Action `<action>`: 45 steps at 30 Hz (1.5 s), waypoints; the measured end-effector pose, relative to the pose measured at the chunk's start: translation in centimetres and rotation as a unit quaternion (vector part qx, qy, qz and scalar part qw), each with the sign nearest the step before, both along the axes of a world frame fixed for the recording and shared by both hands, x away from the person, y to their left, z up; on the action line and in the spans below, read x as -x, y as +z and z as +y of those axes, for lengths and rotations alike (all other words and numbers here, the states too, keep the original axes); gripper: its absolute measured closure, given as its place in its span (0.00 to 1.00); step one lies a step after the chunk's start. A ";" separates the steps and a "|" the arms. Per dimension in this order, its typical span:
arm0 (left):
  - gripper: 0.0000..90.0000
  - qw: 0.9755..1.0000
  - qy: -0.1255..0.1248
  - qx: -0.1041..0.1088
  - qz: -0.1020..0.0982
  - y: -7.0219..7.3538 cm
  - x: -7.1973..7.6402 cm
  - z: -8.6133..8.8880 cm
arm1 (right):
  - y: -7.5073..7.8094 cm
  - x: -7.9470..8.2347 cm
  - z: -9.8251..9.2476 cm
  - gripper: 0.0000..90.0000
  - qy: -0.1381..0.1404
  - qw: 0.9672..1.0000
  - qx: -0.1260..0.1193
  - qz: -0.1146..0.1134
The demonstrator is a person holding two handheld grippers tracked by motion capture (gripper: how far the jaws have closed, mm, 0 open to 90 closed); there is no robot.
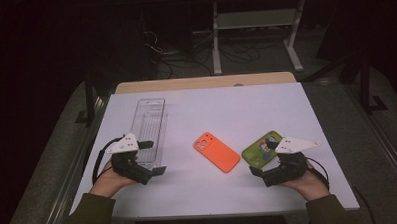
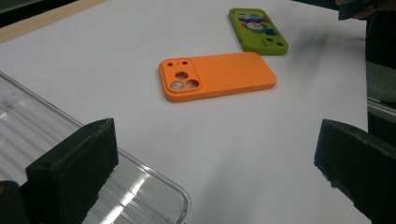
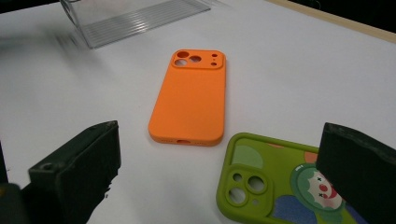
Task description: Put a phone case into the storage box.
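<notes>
An orange phone case [image 1: 216, 151] lies face down in the middle of the white table, camera cutouts toward the far left. A green phone case [image 1: 262, 148] with a cartoon print lies to its right. My left gripper [image 1: 155, 157] rests open at the near end of a clear plastic tray [image 1: 149, 126]. My right gripper [image 1: 263, 157] is open beside the green case. In the left gripper view, the open left gripper [image 2: 215, 177] faces the orange case [image 2: 217, 77] and green case [image 2: 258, 31]. In the right gripper view, the open right gripper [image 3: 215, 177] frames the green case [image 3: 271, 186], with the orange case [image 3: 191, 102] beyond.
The long clear tray [image 2: 28, 135] is empty and lies lengthwise at the table's left; its end [image 3: 135, 16] appears at the top of the right gripper view. The white table top [image 1: 236, 110] ends in a wooden strip at the back. Desk legs and cables stand on the dark floor behind.
</notes>
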State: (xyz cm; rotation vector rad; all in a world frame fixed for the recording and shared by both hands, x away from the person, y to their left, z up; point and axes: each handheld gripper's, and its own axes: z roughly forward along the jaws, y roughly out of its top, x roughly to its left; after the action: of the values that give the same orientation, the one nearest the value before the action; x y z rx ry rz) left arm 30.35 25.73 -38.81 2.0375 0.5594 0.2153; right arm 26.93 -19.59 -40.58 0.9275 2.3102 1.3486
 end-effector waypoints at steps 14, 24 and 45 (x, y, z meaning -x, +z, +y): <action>0.00 1.000 0.000 0.005 -0.004 0.1 0.1 -0.1 | 0.0 -0.3 0.5 0.00 -0.014 1.000 0.015 0.014; 0.00 1.000 -0.006 0.014 -0.005 0.0 0.1 -0.1 | 0.7 -1.5 1.6 0.00 -0.032 0.999 0.019 0.015; 0.00 1.000 -0.003 0.022 -0.007 0.2 0.3 0.0 | 1.5 -4.7 5.0 0.00 -0.008 0.997 0.058 0.046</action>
State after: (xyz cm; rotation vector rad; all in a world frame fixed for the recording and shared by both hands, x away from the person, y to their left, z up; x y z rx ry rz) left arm 30.08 25.77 -38.58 1.9943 0.5439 0.2126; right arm 31.58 -14.57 -39.05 0.9865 2.4152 1.1743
